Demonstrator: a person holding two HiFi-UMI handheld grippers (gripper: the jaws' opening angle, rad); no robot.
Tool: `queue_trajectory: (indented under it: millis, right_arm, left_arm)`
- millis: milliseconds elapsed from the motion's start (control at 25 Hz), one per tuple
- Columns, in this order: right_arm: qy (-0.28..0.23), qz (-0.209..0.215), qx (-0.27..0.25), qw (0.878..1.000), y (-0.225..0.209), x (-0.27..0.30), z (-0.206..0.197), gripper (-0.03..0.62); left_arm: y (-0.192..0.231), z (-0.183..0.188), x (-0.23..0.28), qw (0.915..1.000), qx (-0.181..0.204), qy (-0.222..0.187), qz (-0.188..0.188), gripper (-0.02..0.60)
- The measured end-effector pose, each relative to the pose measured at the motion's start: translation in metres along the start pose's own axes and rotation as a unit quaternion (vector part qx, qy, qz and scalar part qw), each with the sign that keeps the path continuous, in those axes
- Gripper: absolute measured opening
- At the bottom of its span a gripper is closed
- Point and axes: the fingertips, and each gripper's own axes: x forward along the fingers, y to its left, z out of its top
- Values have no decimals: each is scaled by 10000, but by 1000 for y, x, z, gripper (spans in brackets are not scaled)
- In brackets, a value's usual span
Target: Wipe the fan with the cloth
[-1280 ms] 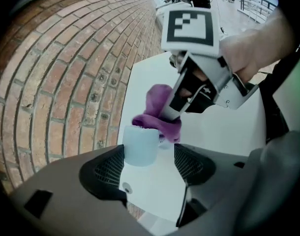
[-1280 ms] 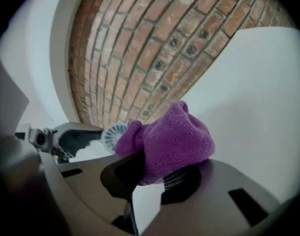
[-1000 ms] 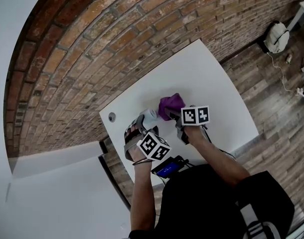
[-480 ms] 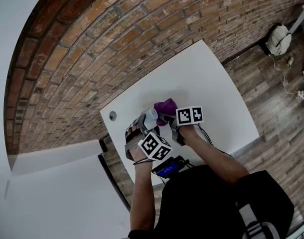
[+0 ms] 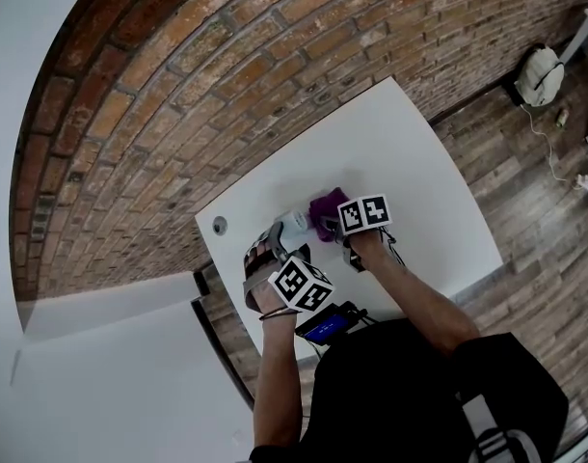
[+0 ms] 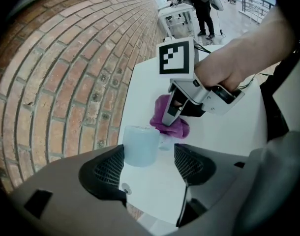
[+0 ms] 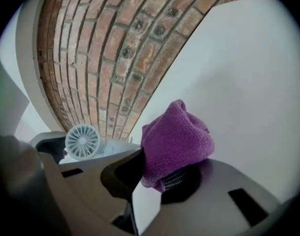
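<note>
The right tongs (image 7: 157,177) are clamped on the purple cloth (image 7: 177,141), which bunches up above their tips. In the left gripper view the cloth sits just beside the fan (image 6: 141,145), on its far side, though I cannot tell whether the two touch. The small pale fan is over the white bench (image 5: 410,162), on the side nearer the brick wall (image 5: 227,66). The left tongs (image 6: 149,163) stand apart around the fan — it is close against one pad, with a gap to the other.
</note>
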Motion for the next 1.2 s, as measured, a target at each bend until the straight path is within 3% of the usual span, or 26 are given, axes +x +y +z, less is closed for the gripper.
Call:
queue_trajectory:
  millis: [80, 200, 320, 560, 760, 880, 960, 1040, 1120, 1200]
  right_arm:
    - [-548, 231, 188, 9981, 10, -18, 19, 72]
    - [-1273, 1157, 535, 9836, 49, -47, 43, 72]
    - [-1268, 1716, 750, 9741, 77, -53, 35, 72]
    - [-740, 1082, 820, 9880, 51, -14, -6, 72]
    - [-12, 211, 216, 9995, 12, 8, -17, 72]
    - [327, -32, -72, 9994, -3, 7, -20, 72]
    - [38, -16, -92, 9999, -3, -4, -7, 72]
    - [-590, 228, 2, 9980, 9, -22, 18, 72]
    - [-1148, 733, 6, 9907, 34, -40, 41, 72]
    - [-1275, 1282, -149, 9834, 63, -45, 51, 72]
  left_arm:
    - [0, 0, 0, 10000, -14, -19, 8, 324]
    - [2, 0, 1, 10000, -23, -34, 37, 324]
    - [3, 0, 1, 10000, -34, -29, 44, 324]
    - [1, 0, 1, 10000, -47, -33, 40, 324]
    - [3, -2, 2, 10000, -32, -2, 73, 324]
    - [0, -1, 1, 10000, -67, -28, 61, 324]
    - [0, 0, 1, 9999, -79, -44, 73, 324]
    - [1, 0, 1, 9999, -68, -51, 94, 325]
    - [2, 0, 2, 9999, -60, -58, 111, 325]
    - [3, 0, 3, 9999, -67, -59, 123, 325]
